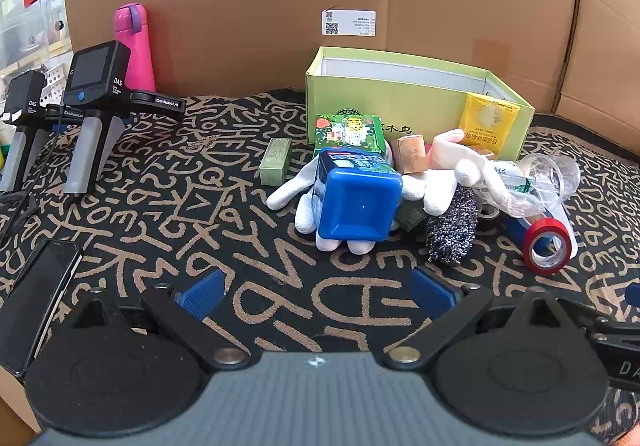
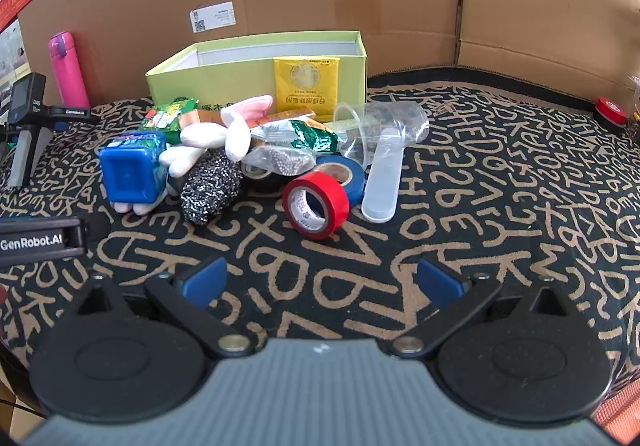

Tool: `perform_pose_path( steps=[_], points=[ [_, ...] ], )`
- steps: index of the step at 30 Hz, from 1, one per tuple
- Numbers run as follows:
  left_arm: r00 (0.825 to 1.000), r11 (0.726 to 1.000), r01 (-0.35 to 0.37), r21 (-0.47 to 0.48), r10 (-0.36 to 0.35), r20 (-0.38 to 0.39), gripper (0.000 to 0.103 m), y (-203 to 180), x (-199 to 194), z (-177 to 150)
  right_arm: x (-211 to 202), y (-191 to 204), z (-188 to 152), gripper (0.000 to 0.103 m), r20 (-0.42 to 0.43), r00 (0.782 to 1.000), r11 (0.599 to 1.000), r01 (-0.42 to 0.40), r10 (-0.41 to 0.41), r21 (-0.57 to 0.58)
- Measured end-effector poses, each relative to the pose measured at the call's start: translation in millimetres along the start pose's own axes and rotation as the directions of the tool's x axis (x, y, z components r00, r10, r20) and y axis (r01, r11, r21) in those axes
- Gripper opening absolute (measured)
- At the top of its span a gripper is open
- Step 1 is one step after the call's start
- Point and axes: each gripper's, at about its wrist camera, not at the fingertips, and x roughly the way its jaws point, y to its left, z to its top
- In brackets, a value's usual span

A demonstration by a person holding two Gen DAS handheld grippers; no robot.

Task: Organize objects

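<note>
Both grippers, left gripper (image 1: 316, 296) and right gripper (image 2: 322, 284), are hovering low over the desk (image 2: 500, 205) with jaws spread wide and grasping nothing, so I judge the sorting is only beginning. Things to be organized are lying in a heap just in front of the green box (image 1: 400, 101), which is standing open and looks empty as far as its inside shows. Nearest the right gripper is the red tape (image 2: 316, 203), tilted on its edge and leaning against the blue tape (image 2: 344, 173); beside them are lying a clear case (image 2: 382, 185) and a scourer (image 2: 210, 185). Facing the left gripper is the blue tub (image 1: 358, 197), tipped over on a white glove (image 1: 304, 201). The next move is probably calling for the right gripper to be closing on the red tape's rim, then lifting it over the box wall
</note>
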Motion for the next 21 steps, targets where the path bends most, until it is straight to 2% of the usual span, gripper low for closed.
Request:
perform_pose_path(
  steps=[21],
  points=[
    [1.000, 1.000, 0.003, -0.012, -0.004, -0.016, 0.102, 5.1, 11.1, 4.8, 10.6, 2.4, 3.8, 0.103, -0.011, 1.000, 1.000, 0.007, -0.007, -0.005]
  ],
)
